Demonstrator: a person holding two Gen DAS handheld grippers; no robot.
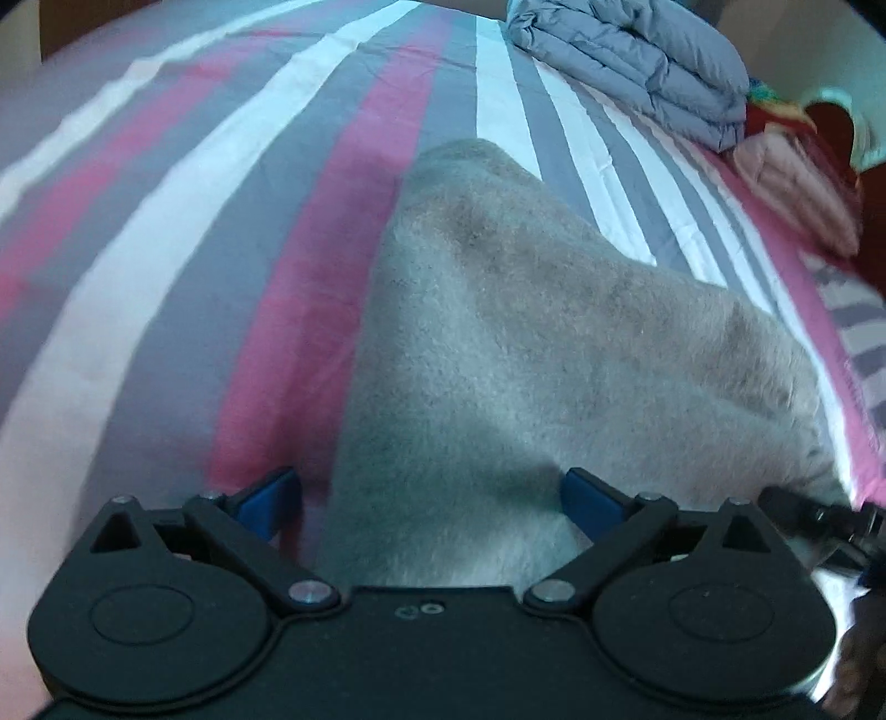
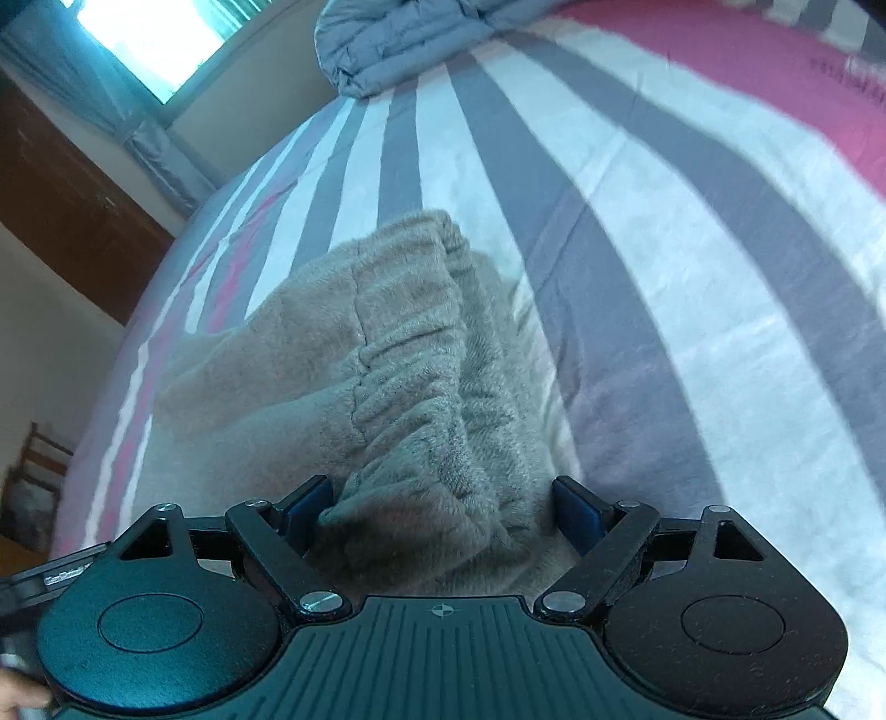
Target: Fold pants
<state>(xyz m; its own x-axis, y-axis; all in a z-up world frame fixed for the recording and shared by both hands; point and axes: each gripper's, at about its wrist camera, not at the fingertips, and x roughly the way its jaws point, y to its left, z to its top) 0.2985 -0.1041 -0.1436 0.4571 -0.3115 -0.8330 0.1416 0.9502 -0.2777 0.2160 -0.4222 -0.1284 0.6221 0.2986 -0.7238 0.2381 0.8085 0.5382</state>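
Observation:
Fluffy grey-beige pants [image 1: 526, 332] lie on a striped bedsheet [image 1: 166, 277], and the cloth runs from the middle of the bed down under my left gripper [image 1: 429, 501]. Its blue pads stand wide apart with the pants' edge between them, not pinched. In the right wrist view the gathered elastic waistband [image 2: 410, 387] of the pants [image 2: 310, 354] bunches up between the spread pads of my right gripper [image 2: 443, 515]. That gripper is open too, with a gap at its right pad.
A folded blue-grey quilt [image 1: 626, 61] [image 2: 387, 44] sits at the far end of the bed. Red and pink cloth items [image 1: 797, 183] lie at the right edge. A wooden cabinet [image 2: 55, 210] and a window [image 2: 149, 33] stand beyond the bed's left side.

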